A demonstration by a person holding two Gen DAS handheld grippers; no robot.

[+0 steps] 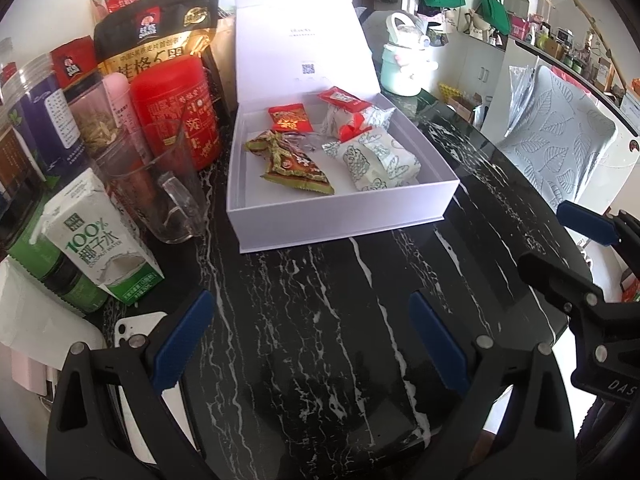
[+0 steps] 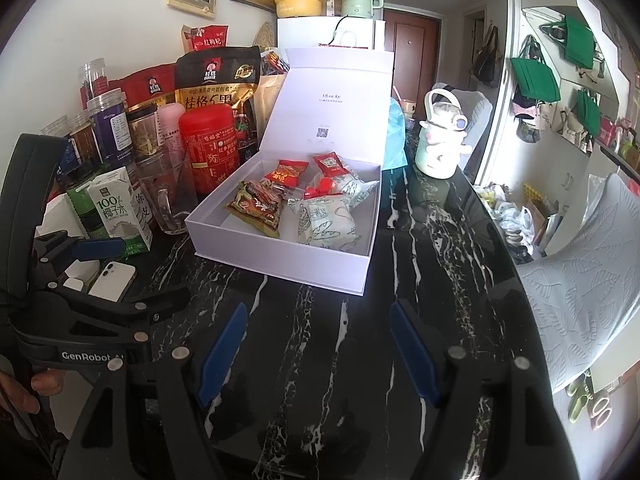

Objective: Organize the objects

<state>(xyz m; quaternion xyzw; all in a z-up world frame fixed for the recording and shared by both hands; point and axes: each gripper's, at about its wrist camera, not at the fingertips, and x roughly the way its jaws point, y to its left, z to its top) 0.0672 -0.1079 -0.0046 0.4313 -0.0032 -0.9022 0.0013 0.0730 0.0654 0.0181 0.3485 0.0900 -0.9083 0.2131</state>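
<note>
Bright daylight, glare on the white box (image 1: 340,216), fisheye-bent, dark-vignetted edges.

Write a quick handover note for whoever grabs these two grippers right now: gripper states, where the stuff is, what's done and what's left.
Left gripper: open, empty, over the black marble table.
Right gripper: open, empty, over the same table.
White lidded cardboard box: lid up, at mid-table. Inside lie a green-gold snack packet, two white patterned packets, and two small red packets.
Done, apparently: these snacks are in the box.
Left: probably closing the lid; the clear glass mug, red tin canister and coconut water carton stand crowded left of the box. Whether they need sorting is unclear.
</note>
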